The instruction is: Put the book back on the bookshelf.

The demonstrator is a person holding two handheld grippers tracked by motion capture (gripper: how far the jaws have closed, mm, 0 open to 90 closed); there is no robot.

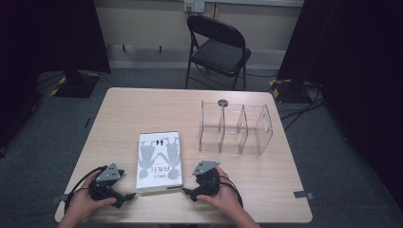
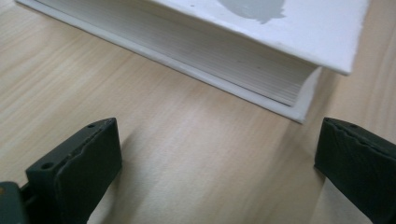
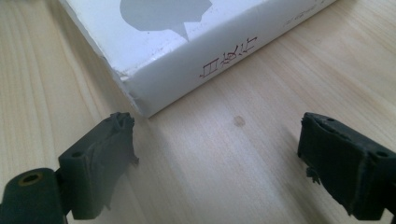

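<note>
book (image 1: 159,160) flat on table (image 1: 119,114), not gripped | L gripper (image 1: 108,183) & R gripper (image 1: 203,179) jaws spread, empty, each beside book | clear rack (image 1: 235,128) empty | progress: approx. start, all left

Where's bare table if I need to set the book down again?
Free: the wide left-rear stretch of the table, behind the book and left of the clear divider rack; also the strip before the rack. Crowded: the near edge, where the left gripper and right gripper flank the book.

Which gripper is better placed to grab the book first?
Right, marginally. The right gripper faces the book at its spine corner, jaws open; the left gripper, also open, faces the page edge.
</note>
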